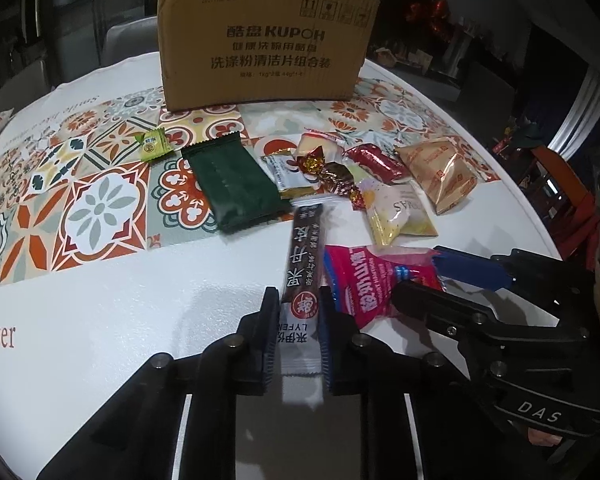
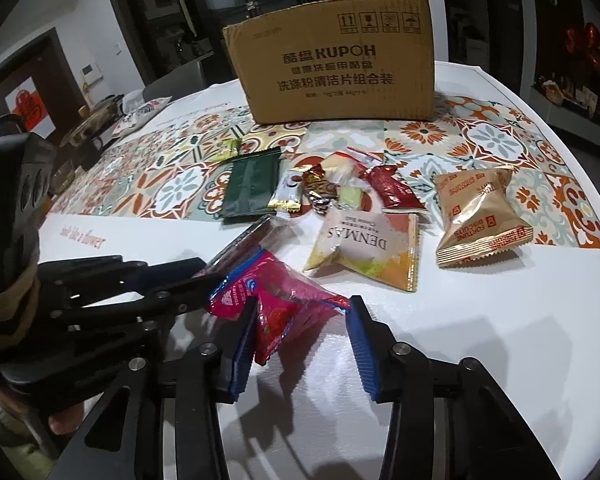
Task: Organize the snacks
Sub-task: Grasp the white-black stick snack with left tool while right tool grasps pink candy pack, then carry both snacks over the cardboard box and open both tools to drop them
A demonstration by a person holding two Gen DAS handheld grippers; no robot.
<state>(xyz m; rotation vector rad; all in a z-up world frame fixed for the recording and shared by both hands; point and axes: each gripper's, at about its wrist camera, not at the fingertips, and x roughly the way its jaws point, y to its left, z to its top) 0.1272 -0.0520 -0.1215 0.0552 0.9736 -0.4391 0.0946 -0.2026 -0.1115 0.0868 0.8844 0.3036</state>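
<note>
My left gripper (image 1: 299, 322) is shut on the white end of a long brown snack bar (image 1: 305, 264) that lies on the white table. My right gripper (image 2: 304, 332) is open, its jaws around a pink snack pouch (image 2: 288, 304), which also shows in the left wrist view (image 1: 364, 276). Behind lie a dark green packet (image 1: 232, 184), a DENMAS packet (image 2: 364, 250), a tan Fortune Biscuits bag (image 2: 480, 216), a red packet (image 2: 394, 188), and small candies (image 2: 316, 188). A cardboard box (image 1: 266, 44) stands at the back.
A patterned tile mat (image 1: 100, 200) covers the table's far half. A small green candy (image 1: 154, 146) lies left of the green packet. The table's curved edge (image 2: 596, 264) runs along the right. Dishes sit at the far left (image 2: 96, 124).
</note>
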